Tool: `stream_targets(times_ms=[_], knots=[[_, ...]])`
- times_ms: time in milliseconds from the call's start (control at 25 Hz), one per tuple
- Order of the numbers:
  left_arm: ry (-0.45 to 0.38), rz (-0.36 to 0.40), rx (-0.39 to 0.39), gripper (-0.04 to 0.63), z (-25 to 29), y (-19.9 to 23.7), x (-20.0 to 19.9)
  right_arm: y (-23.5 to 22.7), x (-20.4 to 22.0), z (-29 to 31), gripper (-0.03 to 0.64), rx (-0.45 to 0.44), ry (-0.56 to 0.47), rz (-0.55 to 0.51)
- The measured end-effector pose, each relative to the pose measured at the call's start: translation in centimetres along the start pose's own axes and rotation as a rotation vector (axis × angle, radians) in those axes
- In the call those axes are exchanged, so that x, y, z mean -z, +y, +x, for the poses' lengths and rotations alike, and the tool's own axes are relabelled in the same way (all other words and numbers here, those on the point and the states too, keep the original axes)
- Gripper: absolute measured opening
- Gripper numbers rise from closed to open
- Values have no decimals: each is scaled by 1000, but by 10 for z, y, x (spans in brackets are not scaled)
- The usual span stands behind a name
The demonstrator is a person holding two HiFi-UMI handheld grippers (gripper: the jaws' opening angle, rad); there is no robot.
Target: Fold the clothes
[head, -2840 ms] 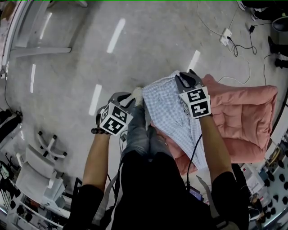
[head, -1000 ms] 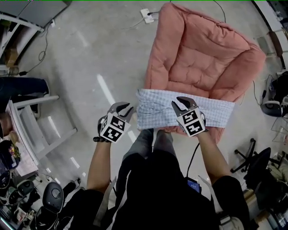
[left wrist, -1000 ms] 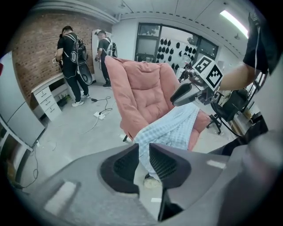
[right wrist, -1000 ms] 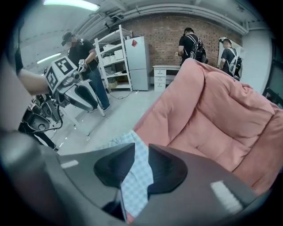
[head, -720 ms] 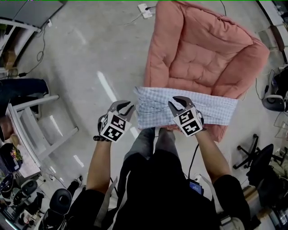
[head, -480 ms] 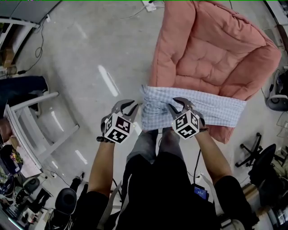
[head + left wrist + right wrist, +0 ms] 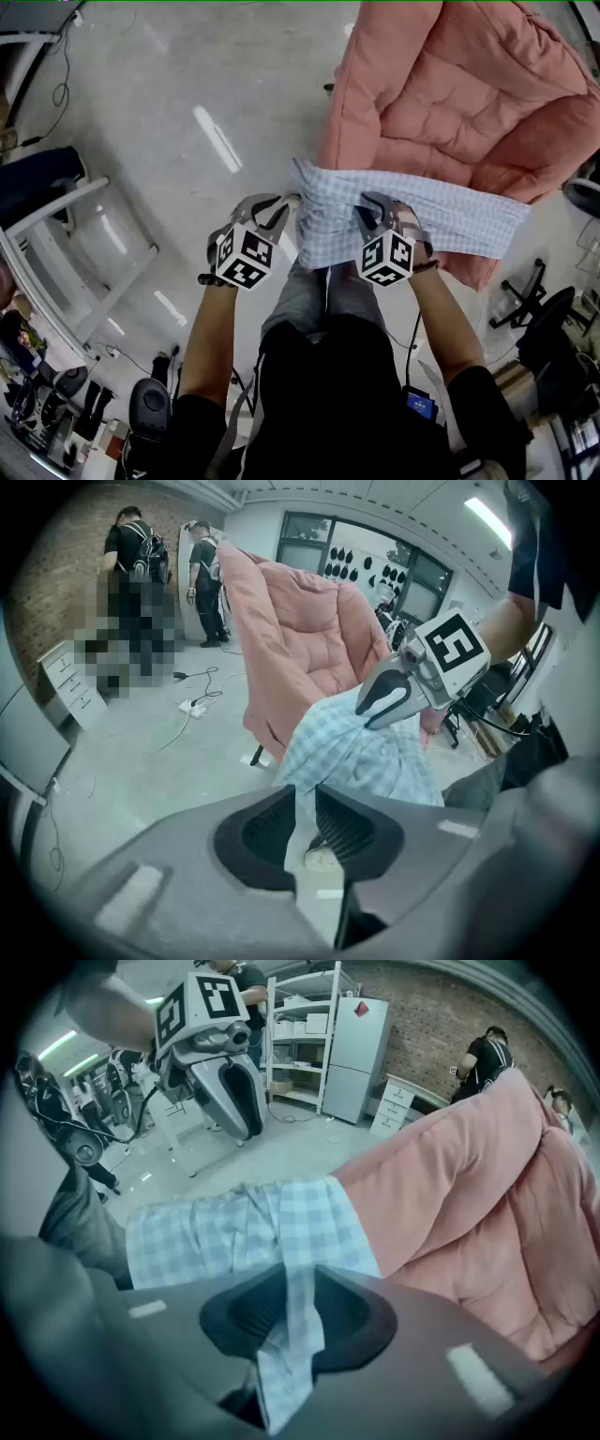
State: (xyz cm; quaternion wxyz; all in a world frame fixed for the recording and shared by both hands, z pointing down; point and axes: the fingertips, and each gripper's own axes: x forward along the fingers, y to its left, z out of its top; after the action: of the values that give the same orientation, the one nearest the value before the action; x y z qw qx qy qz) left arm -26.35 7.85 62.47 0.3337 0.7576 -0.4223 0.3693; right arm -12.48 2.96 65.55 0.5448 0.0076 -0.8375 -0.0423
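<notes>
A light blue checked garment (image 7: 422,211) hangs stretched across the front edge of a pink padded chair (image 7: 469,84). My left gripper (image 7: 274,211) pinches the garment's left corner, and in the left gripper view the cloth (image 7: 361,752) runs down between the closed jaws. My right gripper (image 7: 377,208) is shut on the upper edge nearer the middle. In the right gripper view a strip of the checked cloth (image 7: 300,1232) passes through the jaws and hangs below them. Both grippers point steeply down, just above the person's knees (image 7: 323,291).
A power strip with cables (image 7: 192,708) lies on the concrete floor beside the chair. White shelving and a cabinet (image 7: 361,1044) stand against the brick wall, with people near it. An office chair base (image 7: 525,300) is at the right, a white frame (image 7: 94,244) at the left.
Both grippers have come down with the garment still held between them. The cloth stays stretched over the chair's front edge, and the chair now fills more of the upper right.
</notes>
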Motion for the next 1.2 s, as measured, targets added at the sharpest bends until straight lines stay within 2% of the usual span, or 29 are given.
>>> stream_targets(times_ms=[80,160,440,640,720,800,880,920,1080,1200], knots=[[-3,-13,1,77,1,4,1,-5,-5,-3,55,12,-11,9],[-9,-23,2,77,2,8,0,-11,-11,-10,29,13,-21,34],[-33,-22,9,78,11,18,-24,-46,-35,-48,25,10,-67,55],[-24,34,44,91,26,22,-38,-82,-52,-51,5,55,-114,91],[-14,51,65,92,30,21,-40,-83,-53,-48,5,-4,-113,115],[-5,62,77,92,32,20,-42,-68,-50,-45,20,-99,-106,118],[4,75,85,92,34,18,-41,-47,-43,-41,100,-175,-92,92],[8,81,89,92,35,16,-40,-37,-40,-38,100,-194,-85,72],[24,87,106,92,39,10,-30,-9,-31,-28,100,-227,-61,19],[29,82,110,92,38,8,-25,-5,-30,-20,115,-211,-46,-3]])
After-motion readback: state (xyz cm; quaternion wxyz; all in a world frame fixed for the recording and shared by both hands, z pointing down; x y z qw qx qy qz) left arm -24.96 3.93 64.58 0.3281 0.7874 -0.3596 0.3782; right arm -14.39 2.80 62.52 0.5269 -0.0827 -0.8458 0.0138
